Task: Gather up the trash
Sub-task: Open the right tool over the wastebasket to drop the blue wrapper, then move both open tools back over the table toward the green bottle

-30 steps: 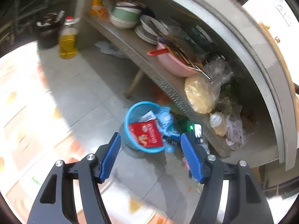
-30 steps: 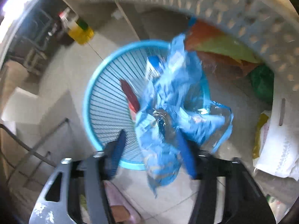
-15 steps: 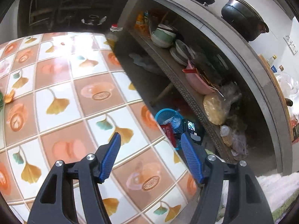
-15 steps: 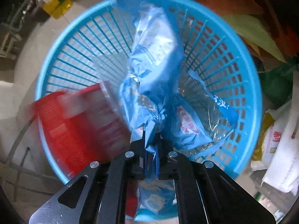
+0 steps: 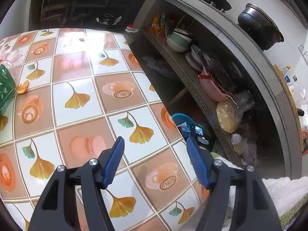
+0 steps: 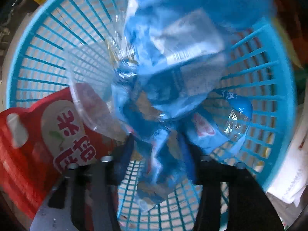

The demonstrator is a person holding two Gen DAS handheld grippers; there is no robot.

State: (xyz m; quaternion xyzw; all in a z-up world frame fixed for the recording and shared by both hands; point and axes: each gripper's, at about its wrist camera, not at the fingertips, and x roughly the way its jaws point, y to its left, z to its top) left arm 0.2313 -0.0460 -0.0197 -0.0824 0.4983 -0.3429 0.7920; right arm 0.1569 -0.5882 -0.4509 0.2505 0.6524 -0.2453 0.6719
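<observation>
Fingers on our right gripper (image 6: pixel 159 154) are opening, letting the blue wrapper (image 6: pixel 169 80) between them drop into the basket (image 6: pixel 48 44) right below. We'd fully spread and lift straight so nothing snags. Left gripper (image 5: pixel 155 161) hangs wide and empty, basket far ahead past its right finger.

Smeared by motion in the right wrist view: crumpled blue plastic wrapper (image 6: pixel 173 73), print unreadable; covering most of the round blue slatted plastic basket (image 6: pixel 48 44), floor of it largely hidden; far and right rim blurred; red printed pouch (image 6: pixel 28 144) cut off at the left edge; right gripper (image 6: pixel 159 161) dark and soft-edged, jaws opening, wrapper's tail between them, contact impossible to tell. From the left wrist view: same basket half hidden behind the patterned tabletop (image 5: pixel 80 100); green container (image 5: pixel 5 84) cut by the left edge.
</observation>
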